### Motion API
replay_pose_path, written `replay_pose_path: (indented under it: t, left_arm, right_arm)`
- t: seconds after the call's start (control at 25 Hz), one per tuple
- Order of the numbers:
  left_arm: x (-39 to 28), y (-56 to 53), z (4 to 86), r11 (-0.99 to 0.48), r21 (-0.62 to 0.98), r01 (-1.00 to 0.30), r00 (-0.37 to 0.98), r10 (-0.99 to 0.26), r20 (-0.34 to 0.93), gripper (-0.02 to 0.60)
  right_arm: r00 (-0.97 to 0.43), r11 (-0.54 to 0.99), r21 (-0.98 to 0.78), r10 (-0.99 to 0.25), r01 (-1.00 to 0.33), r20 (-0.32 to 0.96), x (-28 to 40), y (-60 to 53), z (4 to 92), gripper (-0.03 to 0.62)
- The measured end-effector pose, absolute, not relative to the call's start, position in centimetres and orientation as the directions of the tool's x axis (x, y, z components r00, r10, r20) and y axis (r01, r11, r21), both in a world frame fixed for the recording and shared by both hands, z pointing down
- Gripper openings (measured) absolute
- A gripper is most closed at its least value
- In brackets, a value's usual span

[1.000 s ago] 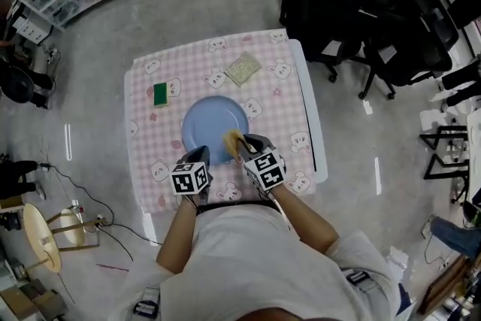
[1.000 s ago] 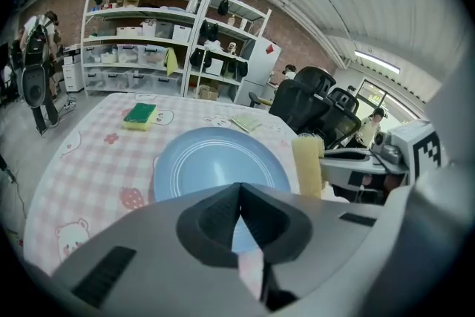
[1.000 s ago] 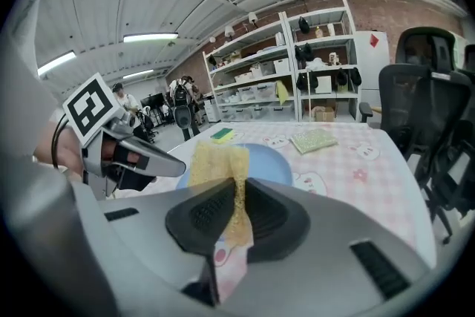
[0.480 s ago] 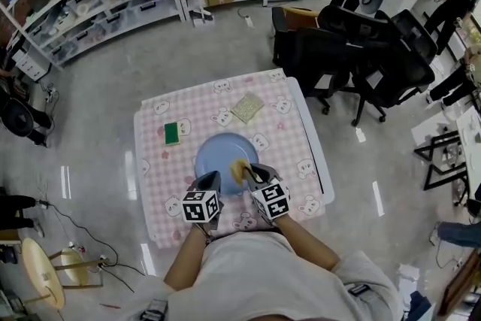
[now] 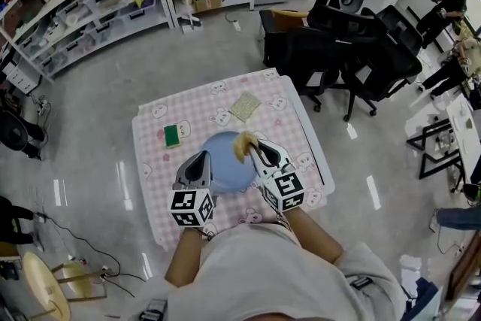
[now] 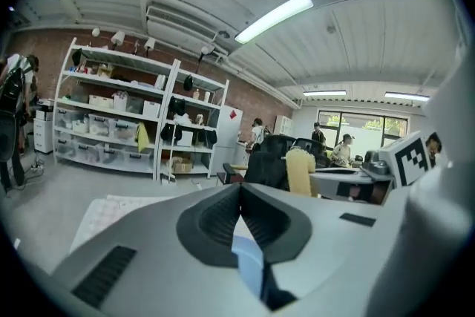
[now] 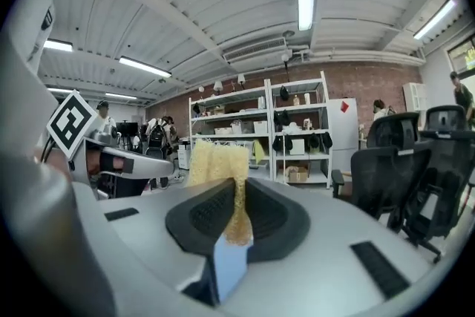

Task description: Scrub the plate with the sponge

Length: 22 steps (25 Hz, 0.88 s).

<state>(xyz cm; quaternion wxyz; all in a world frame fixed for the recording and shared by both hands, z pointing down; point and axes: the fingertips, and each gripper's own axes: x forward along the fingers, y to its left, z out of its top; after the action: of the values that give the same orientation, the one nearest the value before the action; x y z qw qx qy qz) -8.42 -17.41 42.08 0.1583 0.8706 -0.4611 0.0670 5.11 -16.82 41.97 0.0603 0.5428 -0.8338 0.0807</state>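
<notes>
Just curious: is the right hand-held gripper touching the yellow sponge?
Touching. The right gripper view shows the yellow sponge squeezed between the jaws of the right hand-held gripper.

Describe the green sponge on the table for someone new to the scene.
Start at the pink checked table. Left of the blue plate lies a small rectangular sponge. It alone is green; the pad beyond the plate is beige, the held sponge yellow.
</notes>
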Motion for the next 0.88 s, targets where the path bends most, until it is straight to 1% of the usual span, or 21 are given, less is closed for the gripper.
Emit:
replay_pose_path:
  t: [0.24, 0.48, 0.6, 0.76, 0.88]
  left_arm:
    - [-8.3, -17.8, 35.3, -0.561, 0.162, -0.812, 0.580, -0.808, 0.110, 0.012]
    - [-8.4, -18.3, 31.9, -0.556, 0.142, -0.819, 0.565, -0.825, 0.029, 0.012]
    - [-8.1, -17.8, 30.8, -0.567, 0.111, -0.816, 0.572, -0.821, 0.006, 0.012]
    - [-7.8, -18.0, 31.0, -0.570, 0.137, -0.810, 0.577, -0.817, 0.006, 0.012]
    - [-8.1, -18.1, 30.7, -0.563, 0.088, -0.822, 0.566, -0.824, 0.010, 0.012]
  right_arm:
    - [-0.388, 0.388, -0.009, -0.919, -0.921, 0.068, 5.5, -17.1, 35.5, 0.044]
    - [-0.355, 0.354, 0.054, -0.935, -0.934, -0.015, 6.4, -17.7, 31.4, 0.044]
    - [-0.345, 0.344, 0.060, -0.938, -0.937, -0.018, 6.7, -17.7, 31.0, 0.044]
    - [-0.349, 0.348, 0.064, -0.937, -0.935, -0.007, 6.2, -17.6, 31.5, 0.046]
    - [-0.340, 0.338, 0.072, -0.941, -0.938, -0.012, 6.4, -17.7, 31.0, 0.046]
